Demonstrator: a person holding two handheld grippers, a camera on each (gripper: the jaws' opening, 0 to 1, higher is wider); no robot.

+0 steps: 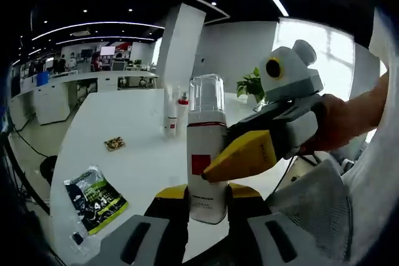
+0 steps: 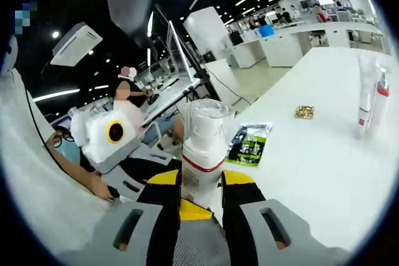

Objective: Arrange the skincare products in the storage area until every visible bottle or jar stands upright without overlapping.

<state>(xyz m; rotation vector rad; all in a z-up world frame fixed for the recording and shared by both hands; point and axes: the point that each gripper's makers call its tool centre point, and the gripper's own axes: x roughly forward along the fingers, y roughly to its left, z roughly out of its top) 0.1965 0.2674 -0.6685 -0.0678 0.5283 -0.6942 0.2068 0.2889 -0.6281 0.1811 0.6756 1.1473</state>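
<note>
A white pump bottle (image 1: 207,160) with a red band, a red square label and a clear cap stands upright between both grippers. My left gripper (image 1: 207,192) is shut on its lower body, yellow pads on either side. My right gripper (image 1: 240,157) comes in from the right, held by a hand, with its yellow jaw lying across the bottle's middle. In the right gripper view the same bottle (image 2: 202,151) rises between my right gripper's (image 2: 202,180) yellow pads. Two slim bottles (image 1: 176,115), one with a red top, stand upright far back on the white table (image 1: 143,154).
A green and black sachet (image 1: 96,199) lies flat near the table's left edge. A small gold packet (image 1: 115,144) lies further in. The slim bottles (image 2: 372,101), the sachet (image 2: 249,143) and the gold packet (image 2: 304,112) also appear in the right gripper view. A potted plant (image 1: 251,85) stands behind.
</note>
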